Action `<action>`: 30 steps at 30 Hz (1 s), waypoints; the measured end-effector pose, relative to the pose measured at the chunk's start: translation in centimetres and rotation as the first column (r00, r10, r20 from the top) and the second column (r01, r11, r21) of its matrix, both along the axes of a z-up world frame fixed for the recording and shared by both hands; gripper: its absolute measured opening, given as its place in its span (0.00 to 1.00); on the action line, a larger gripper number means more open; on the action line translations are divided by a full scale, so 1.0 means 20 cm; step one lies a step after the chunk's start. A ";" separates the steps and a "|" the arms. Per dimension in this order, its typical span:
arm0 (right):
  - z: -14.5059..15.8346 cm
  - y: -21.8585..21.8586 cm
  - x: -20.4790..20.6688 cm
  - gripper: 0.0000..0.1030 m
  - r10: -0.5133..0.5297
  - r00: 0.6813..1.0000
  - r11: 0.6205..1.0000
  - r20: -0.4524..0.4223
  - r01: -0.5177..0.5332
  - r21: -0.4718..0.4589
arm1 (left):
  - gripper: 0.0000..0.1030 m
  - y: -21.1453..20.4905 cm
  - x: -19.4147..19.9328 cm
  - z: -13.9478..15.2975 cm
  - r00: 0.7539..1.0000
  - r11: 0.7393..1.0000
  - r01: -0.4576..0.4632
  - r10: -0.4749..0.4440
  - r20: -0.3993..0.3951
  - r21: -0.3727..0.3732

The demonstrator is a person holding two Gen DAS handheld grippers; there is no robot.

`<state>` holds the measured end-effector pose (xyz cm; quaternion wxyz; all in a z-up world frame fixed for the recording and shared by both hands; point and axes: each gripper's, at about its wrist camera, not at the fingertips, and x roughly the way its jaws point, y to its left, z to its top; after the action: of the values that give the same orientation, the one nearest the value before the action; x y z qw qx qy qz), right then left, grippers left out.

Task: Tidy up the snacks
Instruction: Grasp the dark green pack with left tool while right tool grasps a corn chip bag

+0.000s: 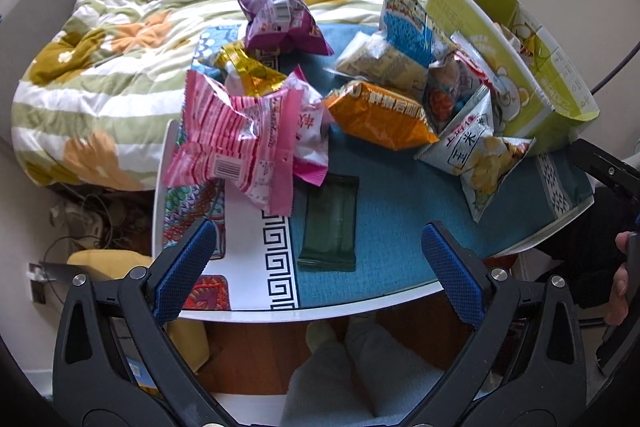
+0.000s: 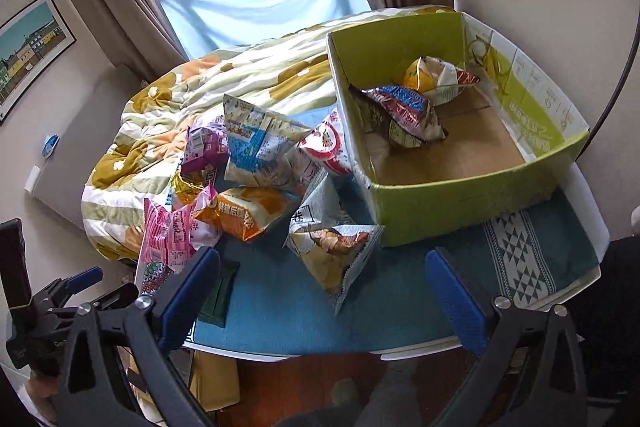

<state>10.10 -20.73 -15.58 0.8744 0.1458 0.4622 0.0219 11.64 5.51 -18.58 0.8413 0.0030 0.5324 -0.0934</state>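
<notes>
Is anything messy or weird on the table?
Yes. Most snack bags lie in a jumbled heap on the table instead of in the green box, which holds only two bags. Nothing looks torn or spilled.

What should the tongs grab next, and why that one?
Probably the right tongs should close on the corn chip bag. Both tongs are open and empty, that bag lies nearest, just outside the green box, which already holds two bags.
</notes>
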 end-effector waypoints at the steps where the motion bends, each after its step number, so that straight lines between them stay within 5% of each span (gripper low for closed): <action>1: -0.03 0.01 0.01 0.99 0.000 1.000 1.000 -0.007 0.000 0.003 | 0.99 -0.01 0.00 -0.04 1.000 1.000 0.001 -0.001 -0.005 0.002; 13: -0.38 0.01 0.12 0.99 0.017 1.000 1.000 0.004 -0.017 0.004 | 0.77 -0.20 0.08 -0.46 0.999 0.997 0.016 -0.013 -0.039 0.080; 24: -0.49 0.03 0.20 0.99 0.072 0.997 0.997 -0.013 -0.072 -0.003 | 0.63 -0.31 0.15 -0.55 0.997 0.995 0.031 -0.025 -0.067 0.090; 28: -0.52 0.04 0.23 0.99 0.082 0.996 0.997 -0.017 -0.083 -0.007 | 0.41 -0.30 0.18 -0.53 0.997 0.995 0.038 -0.032 -0.070 0.091; 30: -0.53 0.05 0.25 0.99 0.083 0.996 0.997 -0.020 -0.083 -0.004 | 0.40 -0.29 0.21 -0.52 0.997 0.995 0.041 -0.035 -0.075 0.089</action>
<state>15.03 -19.67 -26.20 0.8684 0.1246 0.4767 0.0555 15.83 -0.23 -28.97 0.8184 0.0479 0.5663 -0.0853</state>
